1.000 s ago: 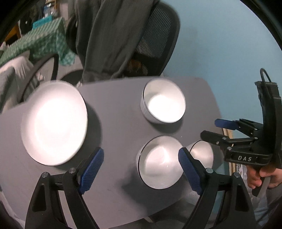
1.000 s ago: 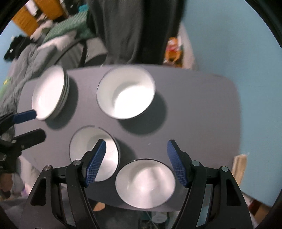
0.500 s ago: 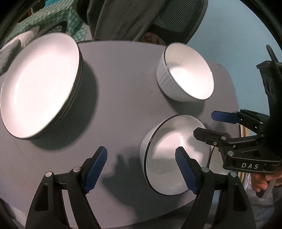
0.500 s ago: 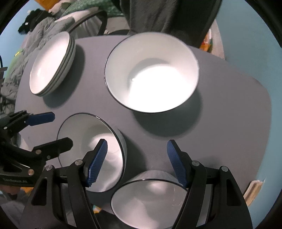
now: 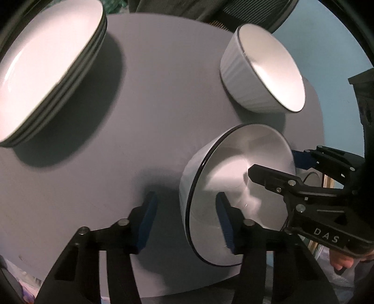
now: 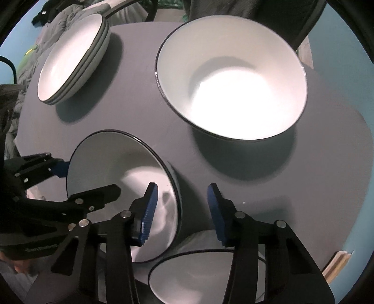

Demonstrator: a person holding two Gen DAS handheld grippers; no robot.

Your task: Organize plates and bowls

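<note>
Both grippers had dropped closer: left gripper [image 5: 185,222] and right gripper [image 6: 180,211] gaped, straddling opposite walls of the near bowl [image 5: 236,194], apparently untouched. Uneven clamping could tip it. Beyond lay the plates [image 5: 46,65].

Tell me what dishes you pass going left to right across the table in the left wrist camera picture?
Stack of plates → near bowl → far ribbed bowl, on the gray table.

You're in a home, likely a bedroom: blue walls [image 6: 350,182], a round grey worktop [image 5: 145,117], a mesh office chair [image 5: 252,14] draped with dark clothes at the far side, rumpled bedding [image 6: 60,21] far left.
</note>
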